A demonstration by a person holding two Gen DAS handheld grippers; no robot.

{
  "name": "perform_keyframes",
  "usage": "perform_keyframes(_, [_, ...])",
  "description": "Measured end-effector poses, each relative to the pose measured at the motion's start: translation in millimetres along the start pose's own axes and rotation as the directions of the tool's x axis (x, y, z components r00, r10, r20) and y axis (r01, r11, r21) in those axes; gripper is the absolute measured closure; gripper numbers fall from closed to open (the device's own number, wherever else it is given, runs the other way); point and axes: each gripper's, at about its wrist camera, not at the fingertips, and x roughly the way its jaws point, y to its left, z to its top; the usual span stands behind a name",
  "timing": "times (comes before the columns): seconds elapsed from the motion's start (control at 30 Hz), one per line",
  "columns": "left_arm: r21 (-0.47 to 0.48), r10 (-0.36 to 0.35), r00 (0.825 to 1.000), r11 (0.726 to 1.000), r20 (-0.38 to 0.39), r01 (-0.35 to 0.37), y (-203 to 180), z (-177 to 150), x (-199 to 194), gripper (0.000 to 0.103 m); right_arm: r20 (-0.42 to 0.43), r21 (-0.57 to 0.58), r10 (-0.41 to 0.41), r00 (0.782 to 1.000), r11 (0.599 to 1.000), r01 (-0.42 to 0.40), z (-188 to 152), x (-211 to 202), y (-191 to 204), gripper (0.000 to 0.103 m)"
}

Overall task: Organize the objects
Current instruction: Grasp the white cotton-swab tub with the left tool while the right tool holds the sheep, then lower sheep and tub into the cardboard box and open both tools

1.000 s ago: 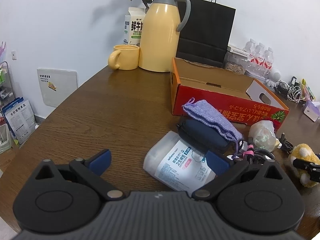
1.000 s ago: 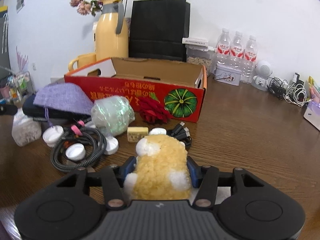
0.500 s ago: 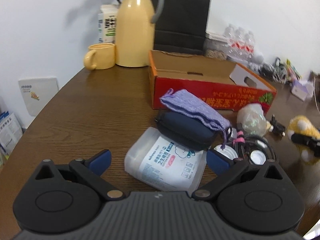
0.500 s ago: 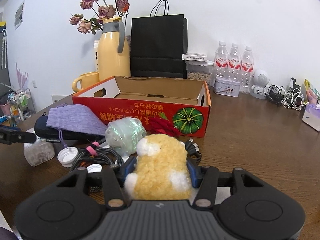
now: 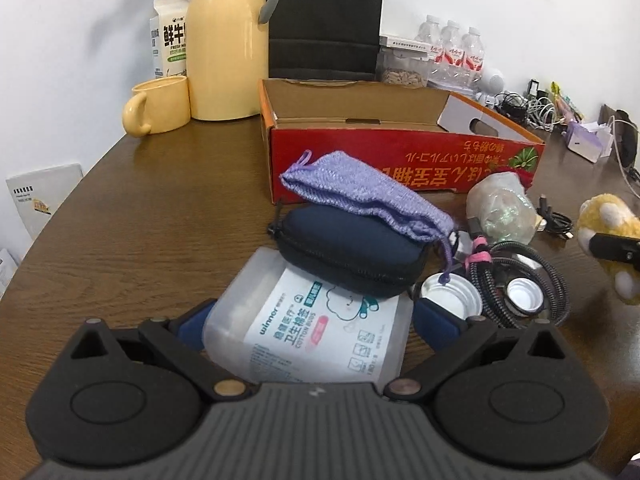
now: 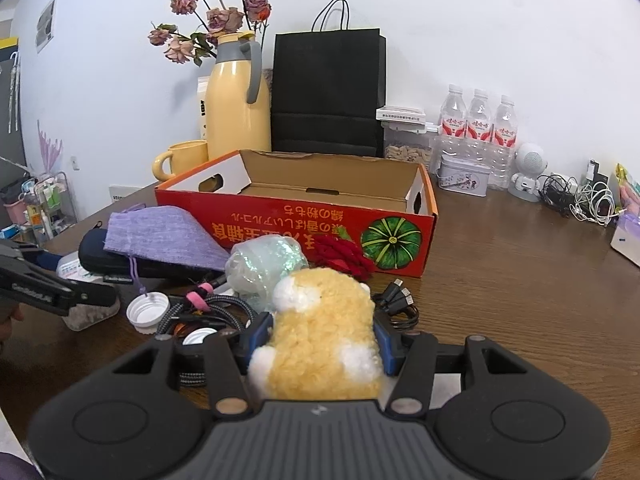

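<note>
My right gripper [image 6: 320, 336] is shut on a yellow plush toy [image 6: 320, 340], held above the table in front of the open red cardboard box [image 6: 296, 220]. The toy also shows at the right edge of the left wrist view [image 5: 608, 220]. My left gripper [image 5: 316, 320] is open, its blue pads on either side of a clear cotton-swab box [image 5: 316, 324] lying on the table. A dark blue zip case [image 5: 352, 248] leans on that box, with a purple knit pouch [image 5: 360, 196] on top.
A coiled black cable [image 5: 520, 292], white caps [image 5: 448, 300], a wrapped clear bundle [image 5: 500, 208], a red bow [image 6: 340, 256] and a black USB cable [image 6: 396, 300] lie by the box [image 5: 400, 156]. A yellow thermos [image 5: 228, 40], mug [image 5: 160, 104], black bag [image 6: 328, 92] and water bottles [image 6: 476, 120] stand behind.
My left gripper has moved forward so the cotton-swab box sits between its open fingers. My right gripper has lifted the plush toy higher and toward the red box.
</note>
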Motion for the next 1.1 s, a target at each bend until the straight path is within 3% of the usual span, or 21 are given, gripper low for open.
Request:
perform_keyframes(0.37, [0.011,0.031,0.999,0.999,0.034,-0.032,-6,-13,-11,0.005,0.01,-0.009,0.016,1.0,1.0,-0.016,-1,-5,5,0.052])
perform_keyframes(0.67, [-0.051,0.072,0.994,0.996,0.084,-0.068,7,-24,-43,0.005,0.025,-0.009,0.012,1.0,1.0,-0.012,-2,-14,7,0.052])
perform_keyframes(0.9, [-0.075,0.111,0.979,0.992,0.171,-0.099,13,-10,-74,0.005,0.044,-0.024,0.012,0.999,1.0,-0.011,3,-19,11,0.052])
perform_keyframes(1.1, [-0.071,0.1,0.97,0.994,0.222,-0.086,9,16,-74,0.005,0.074,-0.053,0.01,0.997,0.999,-0.006,17,-17,16,0.052])
